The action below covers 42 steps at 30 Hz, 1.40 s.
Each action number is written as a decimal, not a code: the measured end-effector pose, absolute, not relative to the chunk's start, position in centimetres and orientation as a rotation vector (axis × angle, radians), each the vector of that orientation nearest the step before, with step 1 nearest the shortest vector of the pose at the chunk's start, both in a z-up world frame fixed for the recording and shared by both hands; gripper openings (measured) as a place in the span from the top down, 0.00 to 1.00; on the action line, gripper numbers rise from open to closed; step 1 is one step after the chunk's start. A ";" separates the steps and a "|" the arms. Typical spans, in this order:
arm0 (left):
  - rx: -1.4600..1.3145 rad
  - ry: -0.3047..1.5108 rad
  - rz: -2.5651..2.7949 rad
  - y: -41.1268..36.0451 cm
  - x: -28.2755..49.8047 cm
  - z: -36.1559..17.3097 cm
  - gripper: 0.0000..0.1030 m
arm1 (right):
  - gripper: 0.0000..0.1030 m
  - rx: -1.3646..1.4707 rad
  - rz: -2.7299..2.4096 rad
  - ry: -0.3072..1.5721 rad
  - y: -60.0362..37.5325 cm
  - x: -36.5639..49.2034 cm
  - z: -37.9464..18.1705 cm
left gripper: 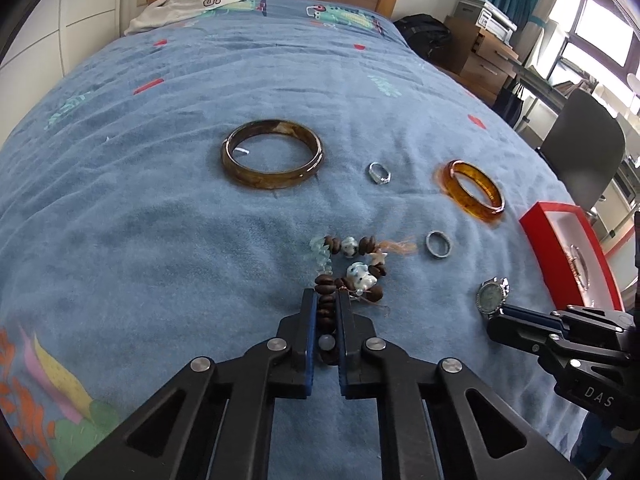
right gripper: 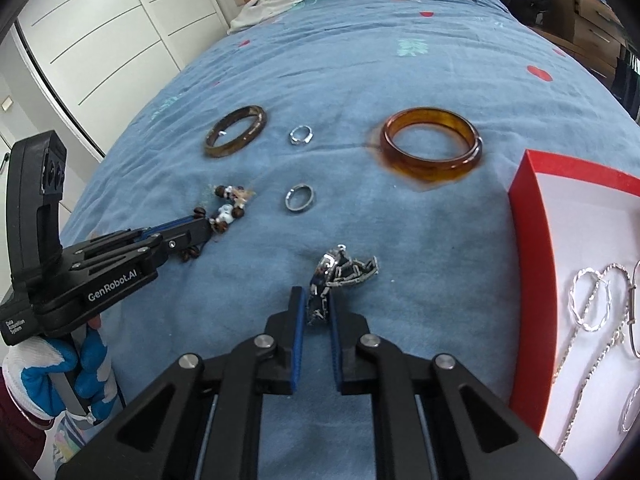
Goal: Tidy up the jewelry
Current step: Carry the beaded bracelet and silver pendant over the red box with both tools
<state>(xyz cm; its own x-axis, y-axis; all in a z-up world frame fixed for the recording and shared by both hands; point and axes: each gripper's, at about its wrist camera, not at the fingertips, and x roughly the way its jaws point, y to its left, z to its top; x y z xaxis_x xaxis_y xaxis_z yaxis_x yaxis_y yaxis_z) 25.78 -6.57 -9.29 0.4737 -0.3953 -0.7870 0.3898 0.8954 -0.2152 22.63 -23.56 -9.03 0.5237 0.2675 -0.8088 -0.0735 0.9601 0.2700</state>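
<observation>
My left gripper (left gripper: 325, 300) is shut on a brown beaded bracelet (left gripper: 352, 264) with white ceramic charms, lying on the blue bedspread (left gripper: 140, 200). My right gripper (right gripper: 317, 300) is shut on the metal band of a silver watch (right gripper: 344, 270); its dial shows in the left wrist view (left gripper: 492, 296). A dark brown bangle (left gripper: 272, 154), an amber bangle (right gripper: 430, 142) and two silver rings (right gripper: 301, 135) (right gripper: 299, 198) lie loose on the bed. A red box (right gripper: 524, 216) with a white lining holds silver chains and hoops (right gripper: 596, 304) at the right.
A white garment (left gripper: 184, 6) lies by the wooden headboard. A black bag (left gripper: 428, 32), drawers, a printer and a grey chair (left gripper: 584, 156) stand right of the bed. White wardrobe doors (right gripper: 100, 32) are on the left.
</observation>
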 end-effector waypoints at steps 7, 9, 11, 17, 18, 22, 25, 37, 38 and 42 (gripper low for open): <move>-0.018 0.936 -0.485 -6.3 24.4 -7.3 0.92 | 0.90 0.226 0.236 0.964 -23.5 21.3 -7.1; -0.016 0.931 -0.481 -6.3 24.0 -6.9 0.92 | 0.90 0.224 0.239 0.953 -23.5 20.9 -6.4; -0.020 0.925 -0.478 -6.2 23.5 -6.4 0.92 | 0.90 0.223 0.237 0.939 -23.6 20.5 -5.7; -0.017 0.885 -0.486 -6.6 21.8 -3.8 0.92 | 0.90 0.227 0.230 0.886 -24.2 18.9 -3.0; -0.014 0.877 -0.488 -6.8 21.5 -3.3 0.92 | 0.90 0.228 0.227 0.876 -24.5 18.5 -2.6; 0.003 0.846 -0.490 -8.0 20.0 -1.3 0.92 | 0.90 0.226 0.209 0.849 -25.5 17.0 -1.1; 0.021 0.827 -0.502 -9.3 18.8 0.0 0.92 | 0.90 0.221 0.188 0.831 -26.6 15.7 0.0; 0.062 0.762 -0.644 -18.1 14.7 3.4 0.92 | 0.90 0.213 0.056 0.791 -34.6 11.0 2.8; 0.064 0.761 -0.658 -19.0 14.4 3.5 0.92 | 0.90 0.216 0.045 0.792 -35.3 10.6 2.8; 0.069 0.762 -0.699 -21.8 13.6 3.6 0.92 | 0.90 0.223 0.009 0.801 -38.2 9.3 2.6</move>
<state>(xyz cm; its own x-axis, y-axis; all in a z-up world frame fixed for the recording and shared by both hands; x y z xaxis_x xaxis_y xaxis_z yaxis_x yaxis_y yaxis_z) 13.60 -21.77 3.65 0.5113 -0.5563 -0.6551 0.6044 0.7746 -0.1860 9.26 -38.18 2.62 0.6973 0.0917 -0.7109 0.0765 0.9766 0.2010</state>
